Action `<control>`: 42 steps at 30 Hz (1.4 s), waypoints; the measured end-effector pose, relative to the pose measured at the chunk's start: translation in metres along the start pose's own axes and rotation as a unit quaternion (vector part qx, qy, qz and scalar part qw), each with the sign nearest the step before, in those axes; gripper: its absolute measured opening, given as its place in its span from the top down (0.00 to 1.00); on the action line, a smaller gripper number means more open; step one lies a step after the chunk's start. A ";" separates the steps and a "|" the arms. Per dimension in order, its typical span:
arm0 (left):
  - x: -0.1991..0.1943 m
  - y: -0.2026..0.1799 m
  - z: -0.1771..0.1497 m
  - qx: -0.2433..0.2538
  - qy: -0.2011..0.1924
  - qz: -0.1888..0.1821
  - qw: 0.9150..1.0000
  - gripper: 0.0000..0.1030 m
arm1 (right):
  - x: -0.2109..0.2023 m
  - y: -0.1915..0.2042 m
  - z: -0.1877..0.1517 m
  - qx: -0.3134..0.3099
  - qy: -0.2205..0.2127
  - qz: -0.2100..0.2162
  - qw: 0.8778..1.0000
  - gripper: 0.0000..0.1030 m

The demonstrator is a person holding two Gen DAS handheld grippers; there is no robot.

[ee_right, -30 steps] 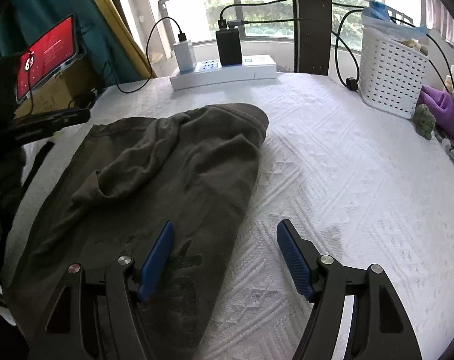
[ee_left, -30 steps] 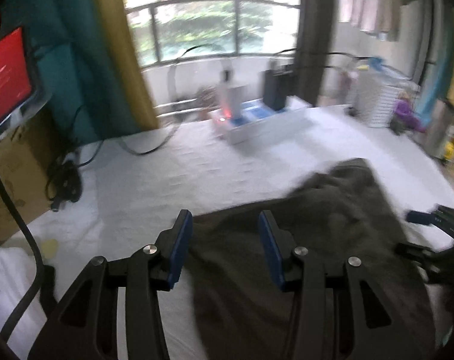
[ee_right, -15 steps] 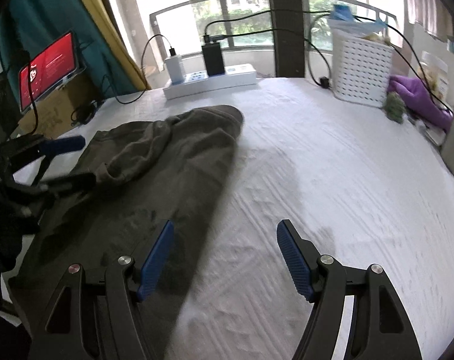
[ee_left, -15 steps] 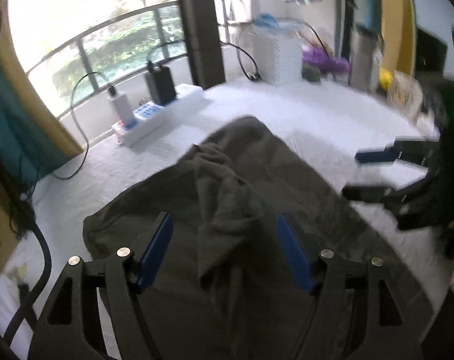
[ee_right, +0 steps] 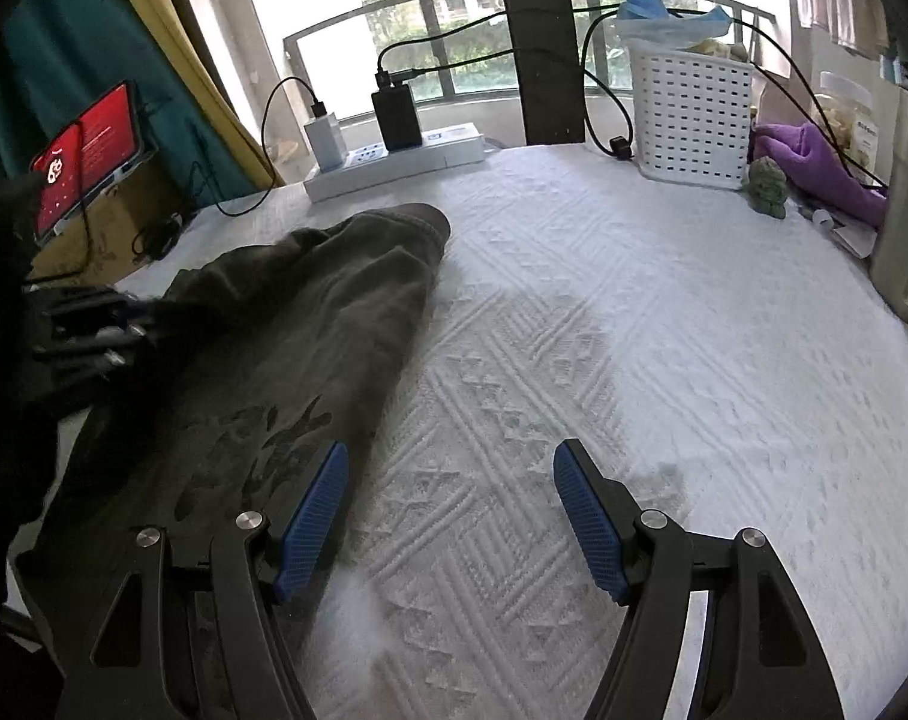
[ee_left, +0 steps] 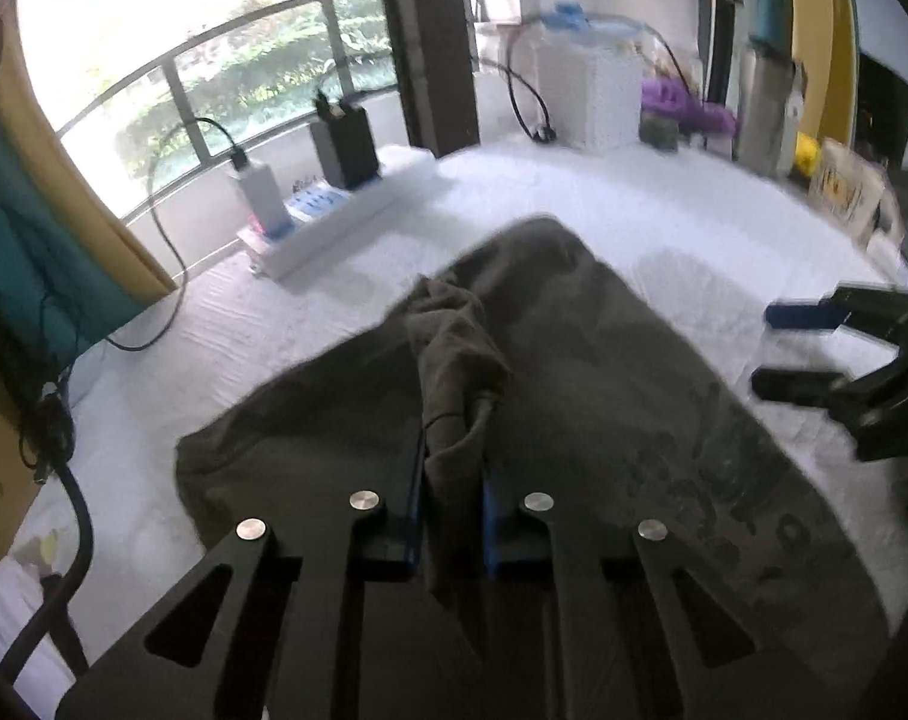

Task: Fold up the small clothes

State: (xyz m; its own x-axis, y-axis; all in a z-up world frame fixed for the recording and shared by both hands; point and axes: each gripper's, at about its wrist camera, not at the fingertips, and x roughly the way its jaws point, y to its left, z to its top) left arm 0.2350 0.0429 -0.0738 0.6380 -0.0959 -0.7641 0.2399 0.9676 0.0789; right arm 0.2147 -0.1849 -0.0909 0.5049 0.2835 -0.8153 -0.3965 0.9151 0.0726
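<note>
Jaws of the left gripper [ee_left: 452,483] are closing on a bunched fold of the dark olive-grey cotton garment [ee_left: 604,396]. Garment lies flat along the left edge of the white textured bedspread [ee_right: 634,330]. Right gripper [ee_right: 451,516] stands wide open, empty, at the garment's right edge.

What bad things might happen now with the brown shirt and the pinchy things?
1. The left hand-held gripper is closing on only a bunched ridge of the dark olive-brown cotton garment, so pulling might drag it into a crumpled heap.
2. The right hand-held gripper hangs open over the white textured bedspread, holding nothing, so the garment's near edge may slide.
</note>
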 end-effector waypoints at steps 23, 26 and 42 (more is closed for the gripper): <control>-0.005 0.084 -0.037 -0.167 0.002 -0.057 0.984 0.85 | 0.046 0.050 0.029 -0.062 0.031 0.015 0.997 0.29; -0.010 0.088 -0.034 -0.164 0.007 -0.058 0.985 0.75 | 0.047 0.050 0.032 -0.063 0.031 0.012 0.997 0.29; 0.041 0.083 -0.012 -0.093 0.030 -0.047 0.994 0.92 | 0.076 0.006 0.095 0.009 0.004 0.074 0.997 0.39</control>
State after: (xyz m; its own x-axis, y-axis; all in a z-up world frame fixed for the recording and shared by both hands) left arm 0.2722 0.1225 -0.1058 0.5727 -0.1790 -0.8000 0.1540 0.9820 -0.1095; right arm 0.3240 -0.1305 -0.0977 0.4360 0.4140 -0.7991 -0.4533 0.8681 0.2024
